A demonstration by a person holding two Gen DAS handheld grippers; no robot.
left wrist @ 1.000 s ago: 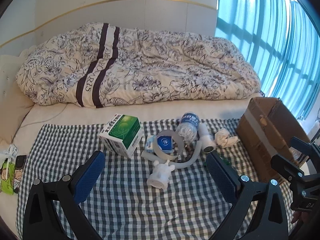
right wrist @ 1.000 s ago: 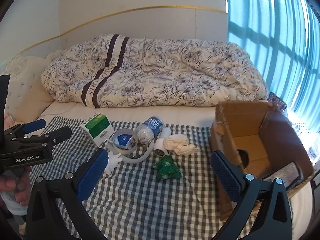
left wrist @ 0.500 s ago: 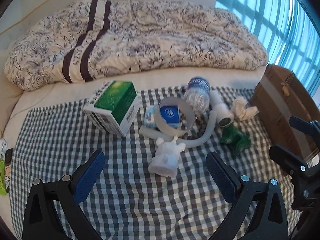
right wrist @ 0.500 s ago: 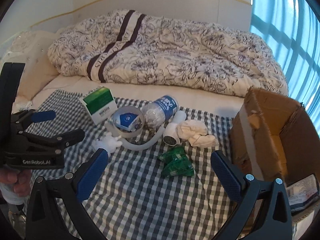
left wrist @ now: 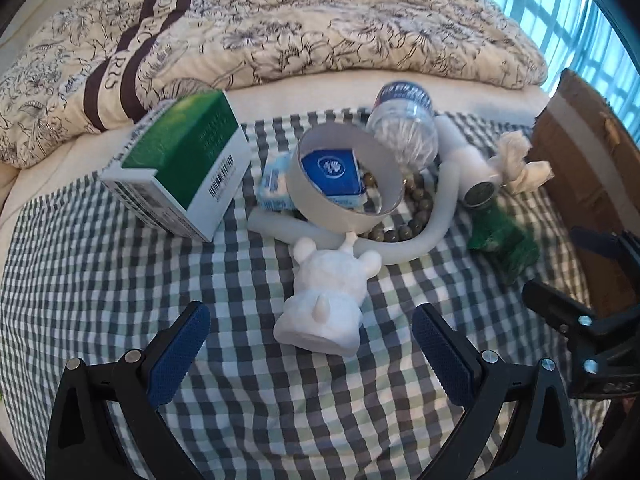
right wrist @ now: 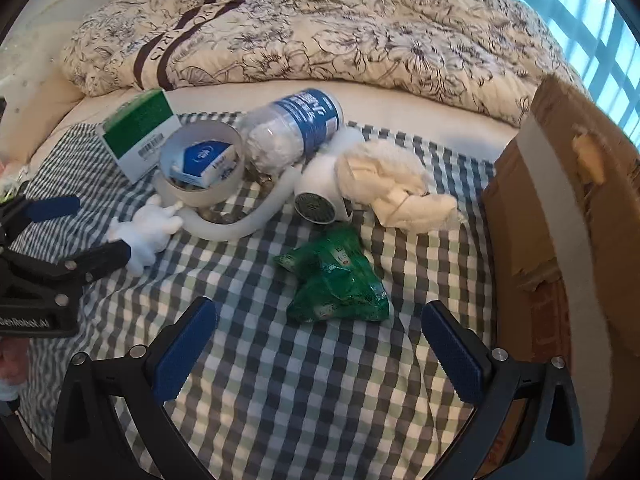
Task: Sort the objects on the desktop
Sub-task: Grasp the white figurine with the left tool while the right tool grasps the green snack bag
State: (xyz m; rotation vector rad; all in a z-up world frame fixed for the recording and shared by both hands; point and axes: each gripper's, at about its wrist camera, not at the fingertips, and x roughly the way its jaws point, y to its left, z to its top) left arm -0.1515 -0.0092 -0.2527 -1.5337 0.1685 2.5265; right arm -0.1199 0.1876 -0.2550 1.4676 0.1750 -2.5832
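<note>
I observe my left gripper (left wrist: 306, 354) spread wide, the white figurine (left wrist: 326, 300) lying on the checked cloth (left wrist: 100, 280) between and just ahead of its pads. My right gripper (right wrist: 318, 344) is likewise wide (nothing held), the green packet (right wrist: 338, 280) just ahead. Beyond lie tape roll (left wrist: 344, 178), bottle (right wrist: 294, 126), green box (left wrist: 180, 164); the cardboard box (right wrist: 560, 200) stands right.

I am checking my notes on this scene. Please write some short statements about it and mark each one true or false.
1. Both grippers, left and right, are open. True.
2. The bottle stands upright. False: it lies on its side.
3. The white figurine lies ahead of the left gripper. True.
4. The green packet is inside the cardboard box. False: it lies on the checked cloth.
</note>
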